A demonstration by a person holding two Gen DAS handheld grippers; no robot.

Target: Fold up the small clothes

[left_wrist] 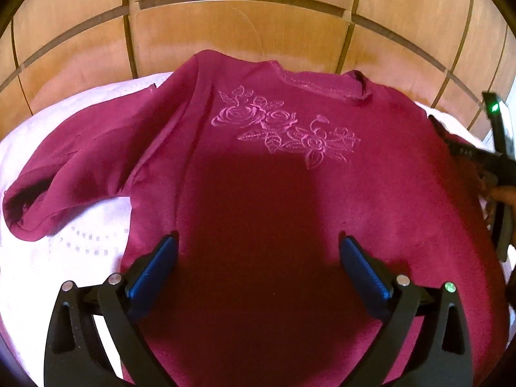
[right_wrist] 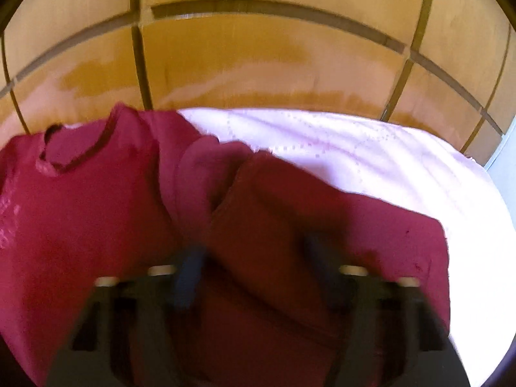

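A maroon long-sleeved top with a pink rose print lies face up on a pale pink sheet. Its left sleeve lies out to the side. My left gripper is open and empty, low over the top's lower middle. In the right wrist view, which is blurred, my right gripper is open over the top's folded-in right sleeve; the top's collar is at upper left. The right gripper's body also shows at the right edge of the left wrist view.
A wooden panelled headboard stands behind the bed. The pink sheet stretches to the right of the top. The bed's right edge is at the far right.
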